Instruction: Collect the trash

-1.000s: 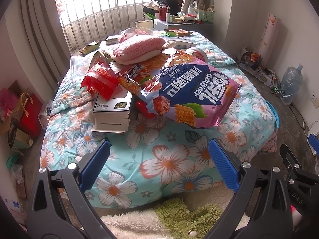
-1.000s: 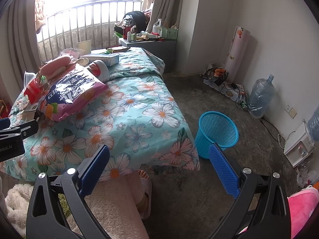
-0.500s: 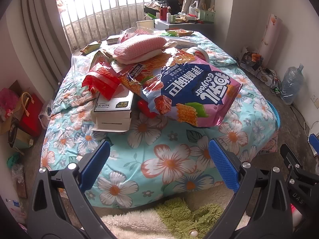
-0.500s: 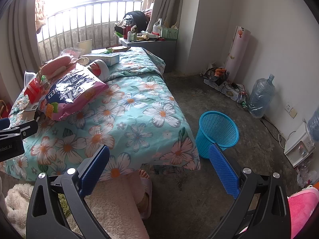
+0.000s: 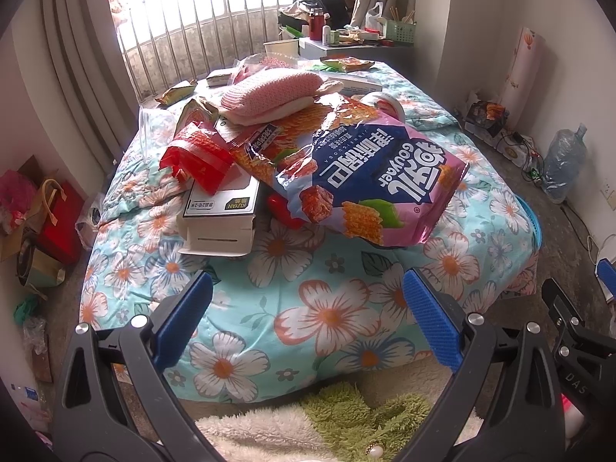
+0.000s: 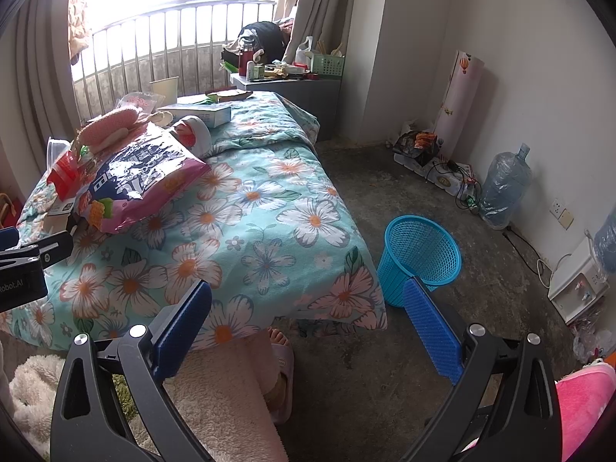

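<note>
Blue pads wide apart on both tools, nothing between them! The left gripper point(image 5: 308, 319) hangs over the near edge of the bed point(image 5: 331, 319), fully open and empty, lined up on the snack bag point(image 5: 369, 177) at its 12 o'clock. That big pink-and-navy bag lies face up on the quilt, one corner overhanging toward the gripper, which I judge to be the easiest lip to pinch. At 10 o'clock a red wrapper point(image 5: 198, 158) sits on a white box point(image 5: 221, 215), with a pink cloth point(image 5: 273, 90) piled behind and more wrappers point(image 5: 173, 94) up near the railing.

The right gripper point(image 6: 308, 327) is just as open and just as empty, held low off the bed's corner, looking across bare floor point(image 6: 385, 365). The bin point(image 6: 419, 258) stands upright at its 1 o'clock, just beside the quilt's hanging edge, mouth open. Probably parked there so trash can drop straight off the bed side.

Room to move? Plenty of clear quilt between the left gripper and the bag, and open floor around the bin. Tight spot, by my reckoning: the clutter packed against the bag's far side.
</note>
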